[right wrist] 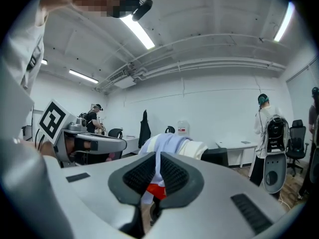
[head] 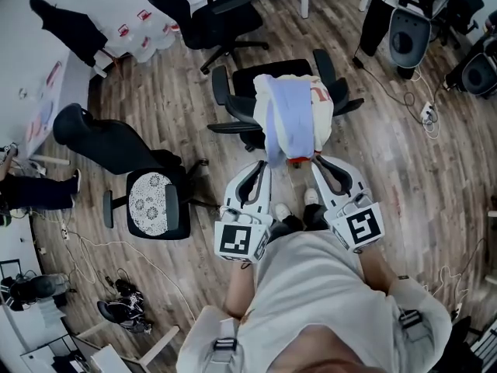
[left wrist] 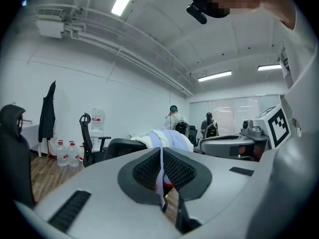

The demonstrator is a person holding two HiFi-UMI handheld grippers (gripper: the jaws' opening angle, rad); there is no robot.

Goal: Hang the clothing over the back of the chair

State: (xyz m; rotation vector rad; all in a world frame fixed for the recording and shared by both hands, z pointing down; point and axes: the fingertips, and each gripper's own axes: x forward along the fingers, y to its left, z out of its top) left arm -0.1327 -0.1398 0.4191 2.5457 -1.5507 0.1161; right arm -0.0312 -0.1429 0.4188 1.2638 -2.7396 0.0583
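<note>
The clothing (head: 291, 119) lies draped over the black chair (head: 233, 84) just ahead of both tools and covers most of it, so the backrest is hard to make out. The left tool (head: 269, 163) and the right tool (head: 317, 158) each pinch its near hem. A wooden floor (head: 155, 76) lies below, with another office chair (head: 210, 14) beyond.

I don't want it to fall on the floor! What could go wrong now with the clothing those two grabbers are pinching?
The left gripper and the right gripper each pinch only a thin fold of the clothing, so it might slip free when lifted. The clothing lies heaped on the chair, so a pull could snag it or swing the chair round.
</note>
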